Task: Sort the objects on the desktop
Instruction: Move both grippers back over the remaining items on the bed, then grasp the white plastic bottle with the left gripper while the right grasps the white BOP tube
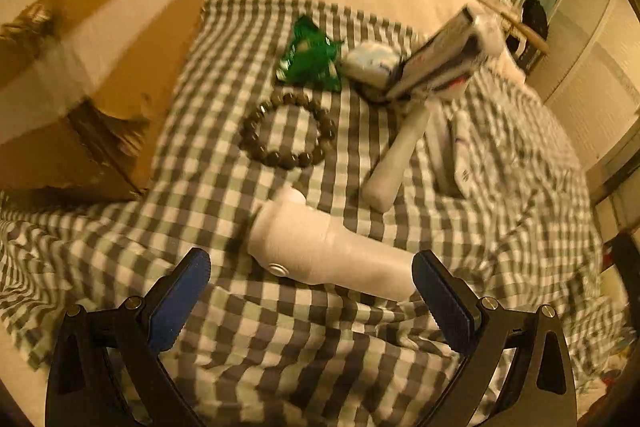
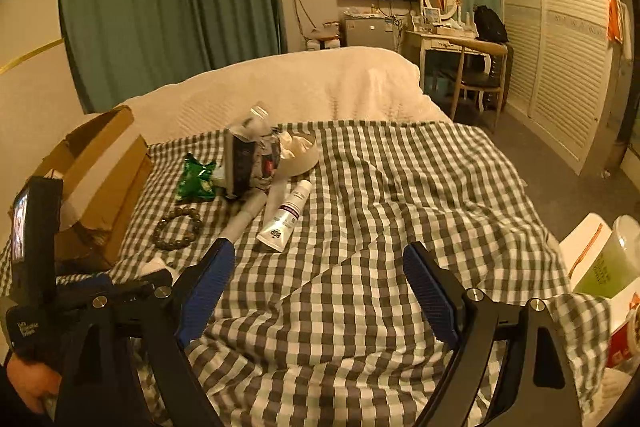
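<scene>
White plastic device (image 1: pixel 328 251) lying on checked cloth (image 1: pixel 280 339) between spread left gripper (image 1: pixel 311 285) pads, not gripped. Centre over thick body before closing; then carry toward cardboard box (image 1: pixel 100 67).

Right gripper (image 2: pixel 318 277) wide, holding nothing; tube (image 2: pixel 286 217) well ahead.

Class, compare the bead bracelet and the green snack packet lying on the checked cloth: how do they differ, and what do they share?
The bead bracelet is a dark open ring showing the cloth through its middle; the green snack packet is a solid, crinkled, shiny pouch. The bracelet lies nearer the left gripper, the packet beyond it. Both rest on the checked cloth, beside the cardboard box.
</scene>
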`<state>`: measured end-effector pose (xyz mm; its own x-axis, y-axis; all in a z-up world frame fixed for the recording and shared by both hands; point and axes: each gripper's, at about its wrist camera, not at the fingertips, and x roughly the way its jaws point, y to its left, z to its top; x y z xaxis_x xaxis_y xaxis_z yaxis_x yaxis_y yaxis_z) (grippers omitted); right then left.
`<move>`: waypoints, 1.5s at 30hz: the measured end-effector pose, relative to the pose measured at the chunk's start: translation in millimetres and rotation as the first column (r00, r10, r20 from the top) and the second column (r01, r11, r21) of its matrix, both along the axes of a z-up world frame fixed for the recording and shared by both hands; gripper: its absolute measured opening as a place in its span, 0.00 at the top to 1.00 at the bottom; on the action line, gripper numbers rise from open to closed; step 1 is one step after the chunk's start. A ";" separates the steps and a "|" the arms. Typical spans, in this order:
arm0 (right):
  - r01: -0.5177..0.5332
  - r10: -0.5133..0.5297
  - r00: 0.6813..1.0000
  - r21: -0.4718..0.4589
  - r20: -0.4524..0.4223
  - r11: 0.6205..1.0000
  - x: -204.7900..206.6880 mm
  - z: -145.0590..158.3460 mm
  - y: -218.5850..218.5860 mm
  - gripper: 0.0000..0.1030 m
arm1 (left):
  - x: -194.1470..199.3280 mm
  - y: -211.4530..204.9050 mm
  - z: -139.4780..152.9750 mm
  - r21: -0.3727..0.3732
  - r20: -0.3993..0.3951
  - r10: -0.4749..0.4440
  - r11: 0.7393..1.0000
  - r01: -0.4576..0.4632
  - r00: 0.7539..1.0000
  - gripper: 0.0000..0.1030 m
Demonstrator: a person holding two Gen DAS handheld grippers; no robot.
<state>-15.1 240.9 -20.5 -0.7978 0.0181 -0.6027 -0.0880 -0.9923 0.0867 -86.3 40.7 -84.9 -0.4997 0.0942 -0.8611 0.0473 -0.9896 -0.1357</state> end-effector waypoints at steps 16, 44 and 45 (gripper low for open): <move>-0.046 0.053 0.995 -0.074 0.090 0.996 -91.6 -53.6 -3.6 0.17 | -12.7 4.4 -9.9 0.027 0.014 -0.073 0.997 0.072 0.997 0.44; -0.118 0.155 0.973 -0.206 0.172 0.971 -116.8 -67.7 -4.6 0.76 | -19.4 9.5 51.0 -0.108 -0.206 -0.150 0.986 0.130 0.967 0.45; -0.123 0.160 0.972 -0.208 0.169 0.970 -113.8 -62.9 -6.3 0.76 | -17.3 7.7 56.4 -0.106 -0.221 -0.148 0.986 0.127 0.964 0.45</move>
<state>-128.9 234.6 -83.4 -0.6589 -0.2196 -0.7195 0.0198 -0.9612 0.2753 -103.6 48.4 -28.5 -0.6711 0.1031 -0.7342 -0.1119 -0.9930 -0.0372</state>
